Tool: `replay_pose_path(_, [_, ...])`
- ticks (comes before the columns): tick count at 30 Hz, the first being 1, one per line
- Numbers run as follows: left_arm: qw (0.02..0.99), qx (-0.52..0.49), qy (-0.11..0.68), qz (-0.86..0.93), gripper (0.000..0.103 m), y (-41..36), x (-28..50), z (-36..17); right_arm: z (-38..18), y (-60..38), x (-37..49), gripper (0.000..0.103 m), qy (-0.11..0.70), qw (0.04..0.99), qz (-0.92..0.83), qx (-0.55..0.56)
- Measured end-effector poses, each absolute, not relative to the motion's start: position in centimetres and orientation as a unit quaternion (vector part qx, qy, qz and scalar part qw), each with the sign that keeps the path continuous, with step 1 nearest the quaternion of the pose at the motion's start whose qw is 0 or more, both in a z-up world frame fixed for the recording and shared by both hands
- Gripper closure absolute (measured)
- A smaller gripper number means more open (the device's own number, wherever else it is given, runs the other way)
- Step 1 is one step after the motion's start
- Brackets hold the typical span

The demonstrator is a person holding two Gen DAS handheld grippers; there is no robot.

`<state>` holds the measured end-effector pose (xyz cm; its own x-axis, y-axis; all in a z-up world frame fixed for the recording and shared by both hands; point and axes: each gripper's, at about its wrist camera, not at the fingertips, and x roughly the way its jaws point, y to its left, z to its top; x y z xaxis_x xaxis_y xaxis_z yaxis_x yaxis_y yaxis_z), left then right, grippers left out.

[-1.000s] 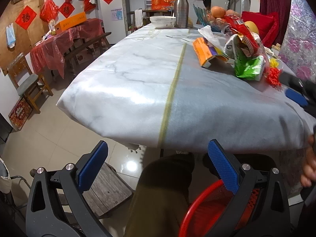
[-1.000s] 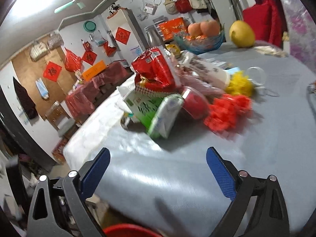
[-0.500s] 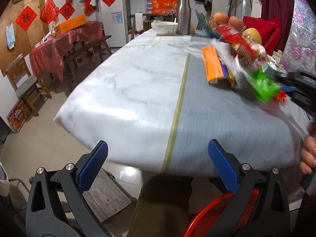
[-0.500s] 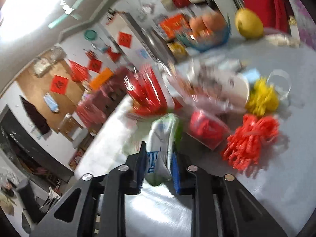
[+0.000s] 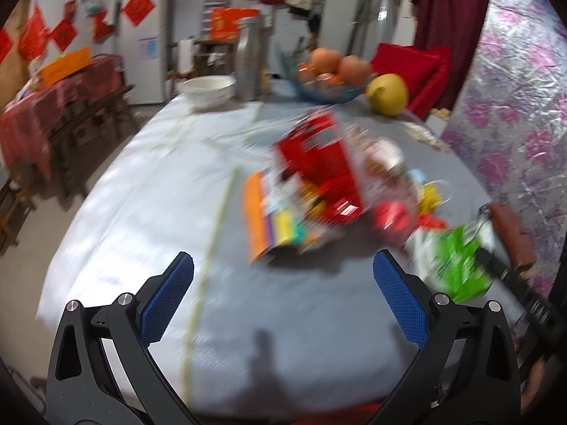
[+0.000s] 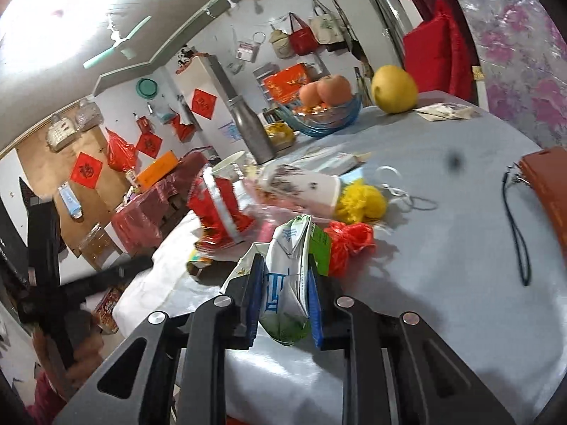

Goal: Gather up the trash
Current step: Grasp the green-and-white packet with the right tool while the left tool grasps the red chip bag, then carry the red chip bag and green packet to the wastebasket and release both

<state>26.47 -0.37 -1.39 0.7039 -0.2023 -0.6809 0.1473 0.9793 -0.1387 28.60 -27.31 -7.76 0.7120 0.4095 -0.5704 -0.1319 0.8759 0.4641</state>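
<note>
Item: green-and-white carton [image 6: 288, 283], crumpled and empty-looking. Location: pinched between the blue pads of the right gripper [image 6: 285, 301], at the near edge of the bench [image 6: 443, 265], on the near side of the trash heap; whether it still touches the cloth cannot be told. The jaws are drawn nearly together, flattening its middle.

Handling note: the grip sits across a soft, creased body, so the carton will likely sag or twist. Carry it level and unhurried, and keep the pinch firm until it is over the bin. Clear the red plastic bag [image 6: 351, 244] just beside it so that nothing gets dragged along.

Left gripper [image 5: 283, 294]: jaws spread wide, nothing between them, poised above the bench edge facing the orange packet [image 5: 264, 219]. Judged the likely next pick.

Remaining trash, blurred in the left view: red wrapper [image 6: 219, 209], paper cup [image 6: 312, 191] lying on its side, yellow tuft [image 6: 359, 202].

Containers:
- Blue glass bowl [image 6: 326, 117], far end: holds two orange-pink fruits and smaller items.
- White bowl [image 5: 207, 90]: contents hidden.
- Steel flask [image 6: 250, 131]: upright, closed.
- Red rim [image 5: 368, 409] below the bench edge, possibly the bin; too little shows to say.

Not trash, by the look of it: yellow pomelo [image 6: 393, 88], brown wallet with cord [image 6: 549, 184].
</note>
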Motion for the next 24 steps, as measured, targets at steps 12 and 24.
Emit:
replay_pose_path(12, [0.918, -0.01, 0.388, -0.077, 0.027, -4.8, 37.0, -3.2, -11.3, -27.2, 28.7, 0.065, 0.393, 0.881, 0.14, 0.223])
replay_pose_path(24, [0.942, -0.036, 0.311, -0.123, 0.061, -3.2, 31.8, 1.9, -7.9, -28.2, 27.2, 0.076, 0.328, 0.9, 0.155, 0.242])
